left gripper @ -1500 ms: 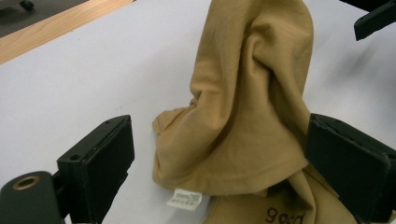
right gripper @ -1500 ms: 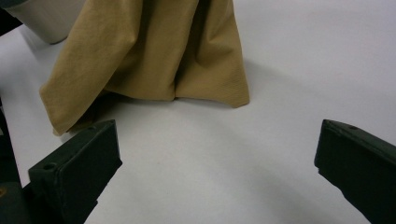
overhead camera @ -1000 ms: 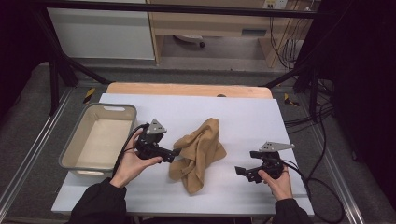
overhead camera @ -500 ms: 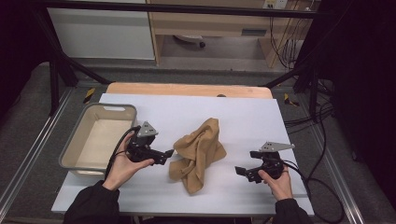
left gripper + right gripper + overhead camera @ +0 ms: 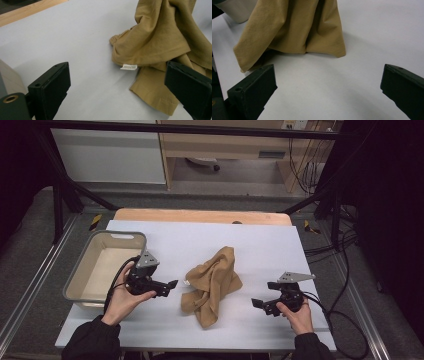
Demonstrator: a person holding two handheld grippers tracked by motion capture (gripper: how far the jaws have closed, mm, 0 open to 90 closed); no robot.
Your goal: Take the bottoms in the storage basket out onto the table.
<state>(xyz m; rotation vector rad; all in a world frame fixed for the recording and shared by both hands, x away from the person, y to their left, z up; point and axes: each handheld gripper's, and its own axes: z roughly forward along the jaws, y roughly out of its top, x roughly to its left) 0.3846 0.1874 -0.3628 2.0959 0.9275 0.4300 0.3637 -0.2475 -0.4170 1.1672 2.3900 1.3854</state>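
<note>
A crumpled tan cloth [image 5: 212, 284] lies in a heap near the middle of the white table top [image 5: 225, 242]. My left gripper [image 5: 171, 284] sits just left of it, open, jaws pointing at the cloth's edge with nothing between them. In the left gripper view the cloth [image 5: 160, 42] with a small white label [image 5: 128, 66] lies just ahead of the spread jaws. My right gripper [image 5: 257, 302] rests to the cloth's right near the front edge, open and apart from it. The right gripper view has the cloth [image 5: 294, 30] ahead of its wide jaws.
A beige plastic tub [image 5: 87, 270] stands at the table's left edge, right beside my left hand. A wooden board [image 5: 200, 215] runs along the far edge. Cables [image 5: 345, 320] trail off the right side. Bare table lies behind and right of the cloth.
My left gripper has drawn back to the left, away from the cloth and toward the tub. The right gripper and the cloth have stayed put.
</note>
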